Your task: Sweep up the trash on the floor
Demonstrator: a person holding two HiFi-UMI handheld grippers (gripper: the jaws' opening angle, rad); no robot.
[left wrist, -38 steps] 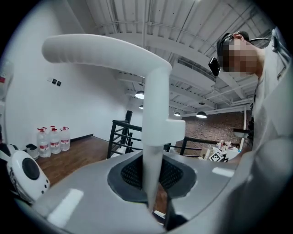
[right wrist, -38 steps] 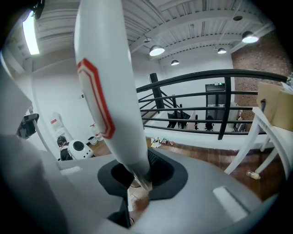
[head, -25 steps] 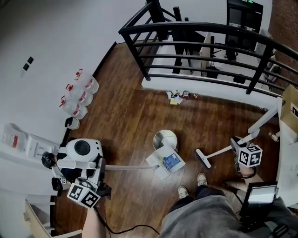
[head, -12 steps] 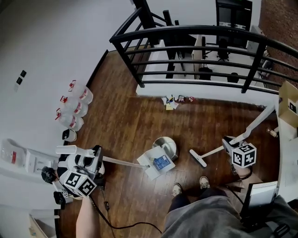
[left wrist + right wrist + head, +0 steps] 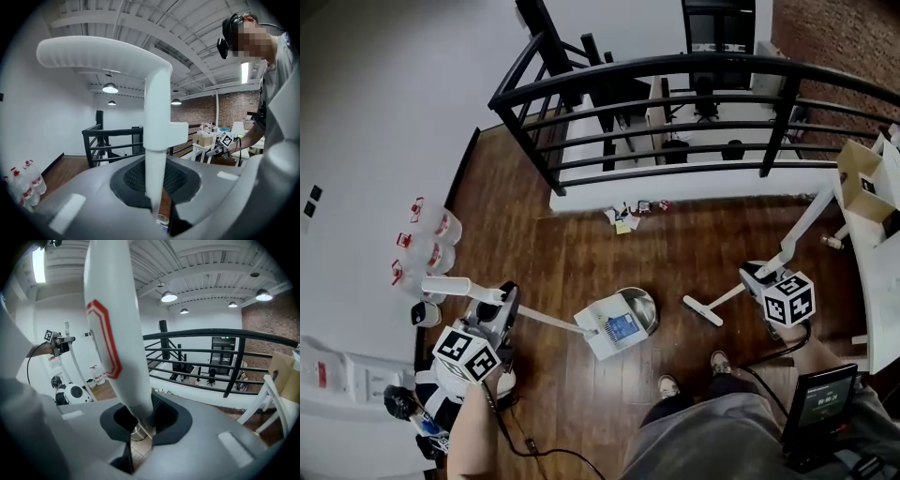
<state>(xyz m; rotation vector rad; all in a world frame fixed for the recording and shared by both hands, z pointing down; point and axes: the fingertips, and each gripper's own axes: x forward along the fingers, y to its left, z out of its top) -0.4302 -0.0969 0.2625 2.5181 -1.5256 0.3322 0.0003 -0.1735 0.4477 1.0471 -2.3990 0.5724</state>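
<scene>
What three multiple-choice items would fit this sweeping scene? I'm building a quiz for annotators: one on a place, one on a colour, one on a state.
1. Where does the trash pile lie?
A. under the broom head
B. on the floor against the white ledge below the railing
C. beside the water bottles

2. What colour is the railing?
A. white
B. black
C. red

3. What state is the left gripper in?
A. open and empty
B. shut on nothing
C. shut on the dustpan handle

Answers:
1 B: the scraps sit at the foot of the ledge.
2 B: its bars show black in the head view.
3 C: the white handle runs between its jaws, which press on it.
</scene>
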